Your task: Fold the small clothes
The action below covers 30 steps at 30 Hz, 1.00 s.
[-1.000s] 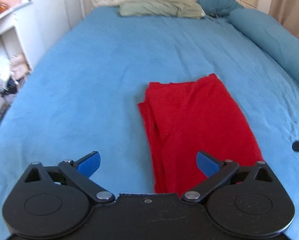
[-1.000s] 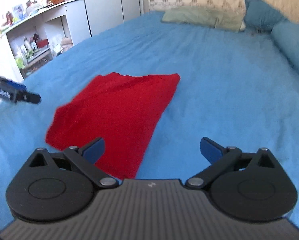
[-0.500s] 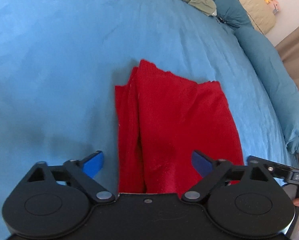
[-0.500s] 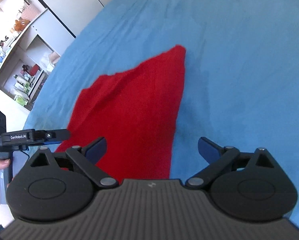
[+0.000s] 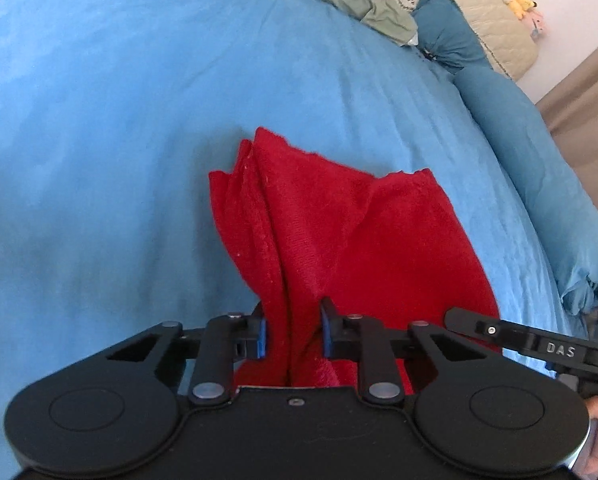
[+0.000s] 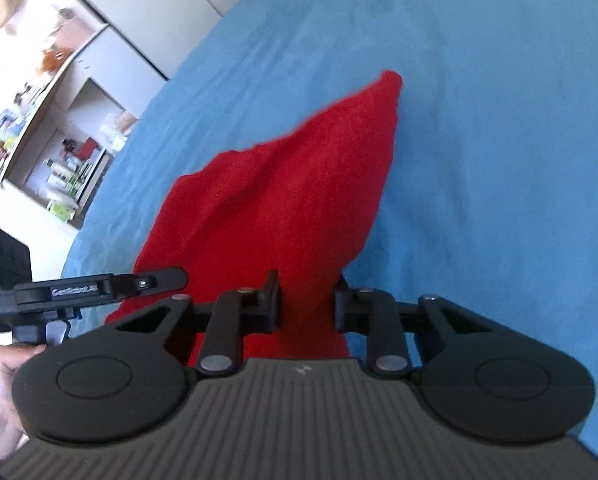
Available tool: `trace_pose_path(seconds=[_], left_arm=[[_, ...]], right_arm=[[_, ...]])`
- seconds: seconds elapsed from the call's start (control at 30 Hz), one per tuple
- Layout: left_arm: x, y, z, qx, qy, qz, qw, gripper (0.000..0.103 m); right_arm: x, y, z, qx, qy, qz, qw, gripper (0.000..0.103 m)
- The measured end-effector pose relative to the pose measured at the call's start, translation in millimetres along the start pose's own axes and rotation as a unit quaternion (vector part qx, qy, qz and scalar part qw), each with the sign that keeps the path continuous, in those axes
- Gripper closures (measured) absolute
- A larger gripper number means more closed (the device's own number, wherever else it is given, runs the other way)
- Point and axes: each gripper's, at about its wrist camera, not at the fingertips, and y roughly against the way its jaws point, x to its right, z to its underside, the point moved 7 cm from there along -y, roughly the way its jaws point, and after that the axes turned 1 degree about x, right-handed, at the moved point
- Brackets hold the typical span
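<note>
Pinching bunched near corners, left gripper (image 5: pixel 293 330) and right gripper (image 6: pixel 307 300) fingers grasp folded red cloth (image 5: pixel 339 240).

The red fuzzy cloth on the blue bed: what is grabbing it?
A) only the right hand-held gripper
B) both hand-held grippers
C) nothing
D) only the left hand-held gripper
B: the left hand-held gripper and the right hand-held gripper each pinch the near edge of the red fuzzy cloth.

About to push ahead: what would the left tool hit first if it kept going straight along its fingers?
The red cloth itself: the left tool has just closed on its near edge. Beyond it lies the blue bedspread, probably met soon since the tool points downward.
</note>
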Motion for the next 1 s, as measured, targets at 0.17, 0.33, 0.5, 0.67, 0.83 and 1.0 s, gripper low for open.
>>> trace_pose_path(seconds=[0.17, 0.33, 0.5, 0.67, 0.83, 1.0], left_arm=[[52.2, 30.4, 17.9, 0.000, -0.034, 0.008, 0.9994, 0.078], [110.3, 55.8, 62.6, -0.007, -0.055, 0.040, 0.9977, 0.078], [147.2, 49.7, 124.3, -0.005, -0.087, 0.028, 0.9958, 0.077], [147.9, 16.8, 172.0, -0.019, -0.104, -0.019, 0.9942, 0.076], [145.6, 10.8, 173.7, -0.013, -0.104, -0.029, 0.9941, 0.074], [150.7, 26.8, 173.8, 0.009, -0.133, -0.074, 0.9883, 0.037]], right_arm=[[-10.1, 66.0, 11.0, 0.008, 0.042, 0.015, 0.999, 0.065], [14.7, 137.4, 46.5, 0.010, 0.049, 0.032, 0.998, 0.065], [46.1, 173.8, 90.5, 0.012, 0.038, 0.048, 0.998, 0.064], [83.0, 160.6, 133.6, 0.003, 0.008, 0.058, 0.998, 0.064], [101.7, 157.1, 143.8, 0.021, -0.022, 0.031, 0.999, 0.061], [104.2, 176.0, 143.0, 0.039, 0.004, 0.070, 0.997, 0.020]])
